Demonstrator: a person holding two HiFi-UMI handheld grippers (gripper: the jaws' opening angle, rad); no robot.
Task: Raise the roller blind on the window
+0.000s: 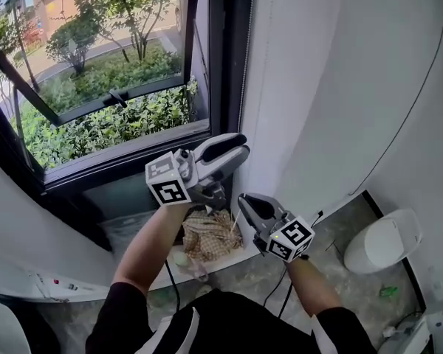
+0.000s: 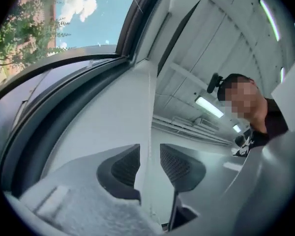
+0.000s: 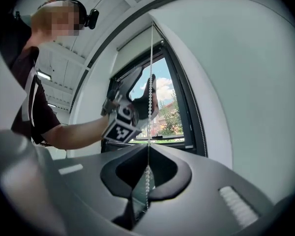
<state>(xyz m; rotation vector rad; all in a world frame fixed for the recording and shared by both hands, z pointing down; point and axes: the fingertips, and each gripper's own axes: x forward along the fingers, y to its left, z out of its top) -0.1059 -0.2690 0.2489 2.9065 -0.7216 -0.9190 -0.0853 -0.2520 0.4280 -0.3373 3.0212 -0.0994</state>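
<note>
head view: i'm looking down at the window [image 1: 111, 87], its glass uncovered, with shrubs outside. the left gripper [image 1: 232, 161] is up against the dark frame beside the white wall [image 1: 332, 87]. the right gripper [image 1: 245, 200] sits lower, just below and to the right of it, near a checked cloth [image 1: 209, 234] on the sill. the bead chain [image 1: 243, 72] hangs along the frame edge.

left gripper view: my left gripper [image 2: 150, 154] has its fingers released, the ribbed pads [image 2: 125, 165] standing apart. only a pale wall edge shows in the gap; i can't make out the chain there.

right gripper view: my right gripper [image 3: 148, 154] is clenched on the bead chain [image 3: 151, 73], which runs taut from its jaws straight up past the left gripper [image 3: 137, 102] higher on the same chain. a pale band at the top of the window looks like the roller blind [image 3: 137, 50], glass clear beneath it.
</note>
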